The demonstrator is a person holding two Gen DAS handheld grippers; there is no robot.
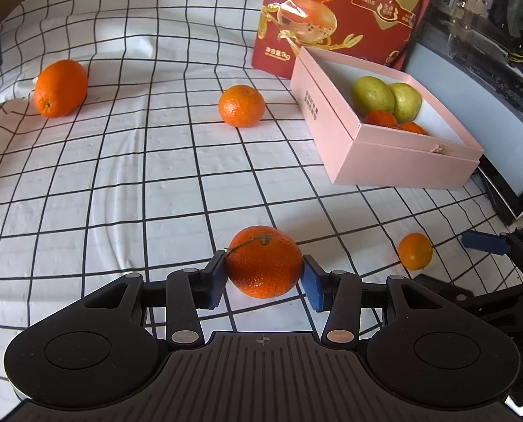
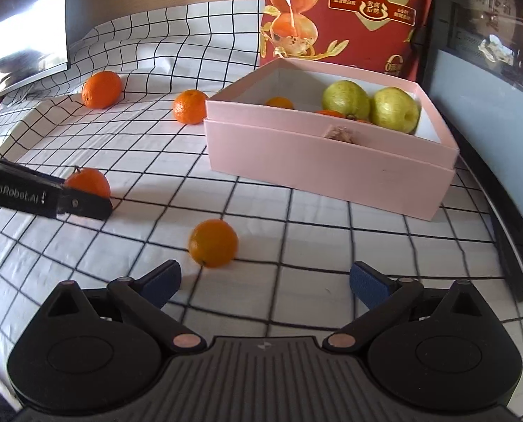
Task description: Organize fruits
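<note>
Left gripper [image 1: 263,277] clamped on stemmed orange mandarin [image 1: 263,262], lower centre. Right gripper [image 2: 264,281] jaws apart; small round orange citrus [image 2: 213,243] just ahead, w/ pink cardboard box [image 2: 328,165] beyond.

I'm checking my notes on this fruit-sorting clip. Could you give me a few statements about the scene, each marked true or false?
1. The left gripper has its fingers around a stemmed mandarin. True.
2. The right gripper is holding a small orange. False: its fingers are spread and empty; the small orange lies on the checked tablecloth ahead of it.
3. The pink box holds two green fruits. True.
4. The pink box contains only green fruit. False: orange fruit also lies inside.
</note>
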